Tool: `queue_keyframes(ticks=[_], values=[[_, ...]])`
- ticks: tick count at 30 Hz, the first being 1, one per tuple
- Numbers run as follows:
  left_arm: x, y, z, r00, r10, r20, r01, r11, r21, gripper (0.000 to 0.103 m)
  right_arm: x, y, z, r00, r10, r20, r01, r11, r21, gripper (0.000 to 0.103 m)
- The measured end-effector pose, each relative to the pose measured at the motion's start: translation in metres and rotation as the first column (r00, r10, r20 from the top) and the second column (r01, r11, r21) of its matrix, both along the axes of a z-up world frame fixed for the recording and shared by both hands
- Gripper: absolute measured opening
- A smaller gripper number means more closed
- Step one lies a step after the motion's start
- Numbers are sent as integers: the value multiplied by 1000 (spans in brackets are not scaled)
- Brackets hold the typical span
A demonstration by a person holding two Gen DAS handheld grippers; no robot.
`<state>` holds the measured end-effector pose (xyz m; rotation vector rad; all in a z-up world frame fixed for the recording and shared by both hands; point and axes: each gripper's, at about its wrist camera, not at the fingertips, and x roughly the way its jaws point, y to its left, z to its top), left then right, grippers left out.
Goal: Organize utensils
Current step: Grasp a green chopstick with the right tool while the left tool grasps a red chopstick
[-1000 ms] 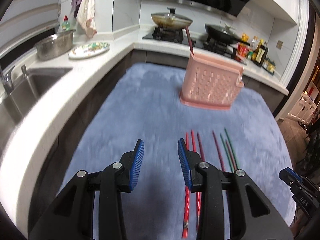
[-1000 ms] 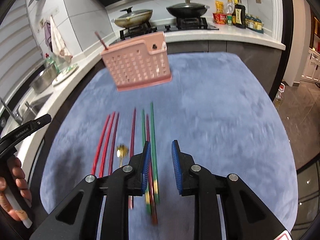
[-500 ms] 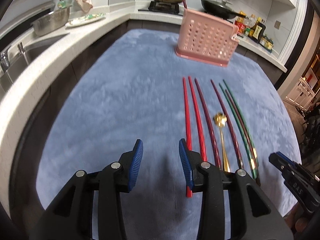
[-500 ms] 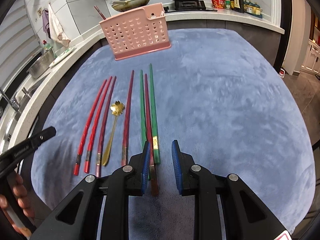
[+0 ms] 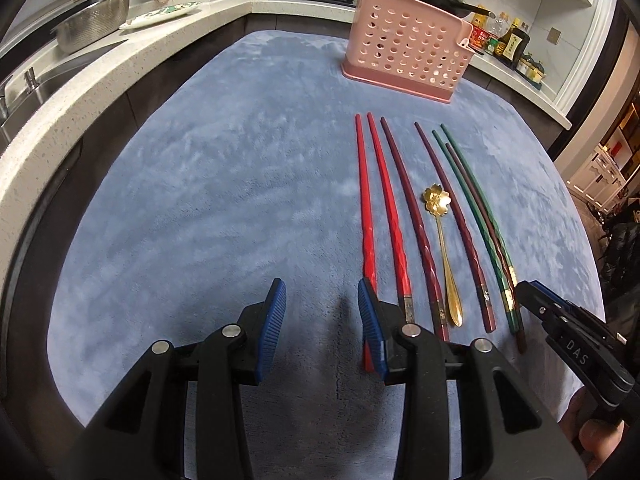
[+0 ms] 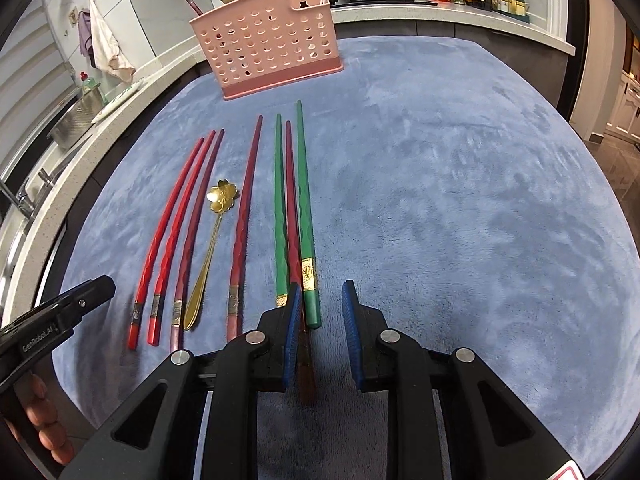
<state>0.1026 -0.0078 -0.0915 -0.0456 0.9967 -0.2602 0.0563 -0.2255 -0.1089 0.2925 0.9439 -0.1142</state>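
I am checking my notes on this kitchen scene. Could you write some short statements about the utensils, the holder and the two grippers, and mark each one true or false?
1. The gold spoon lies among the chopsticks on the blue mat. True.
2. The pink holder lies tipped on its side. False: it stands upright at the far end of the mat.
3. One dark chopstick already stands in the holder. True.
4. The left gripper is holding a red chopstick. False: its jaws are open and nothing is between them.
5. The two green chopsticks lie at the far left of the row. False: they lie at its right end.
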Motion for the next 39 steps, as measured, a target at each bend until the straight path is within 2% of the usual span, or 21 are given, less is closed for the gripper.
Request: queue_keyframes(ticks=[9,16,18,22,39], values=[[0,-3,-4,1000,-7,-19,6,1000,-7,36,0,-9,-3,1000,-14,2,14,1000,23,20],[-2,-7,-8,999,-20,-32,20,1000,-9,36,2,-5,-5,1000,-3,-3,3,1000,3,19],[-2,-8,-10,999,-22,-39,22,1000,-10,36,3,-4,-6,1000,-1,-6,1,1000,-1,18],[-2,-9,-13,998,-26,-55,25,999,-24,36,4,-2,-7,1000,7,-11,-7,1000,-16,8],[-7,-15,-19,997,-51,-65,49,998,-31,33,-7,-5,-7,1000,-9,-16,9,1000,8,8]])
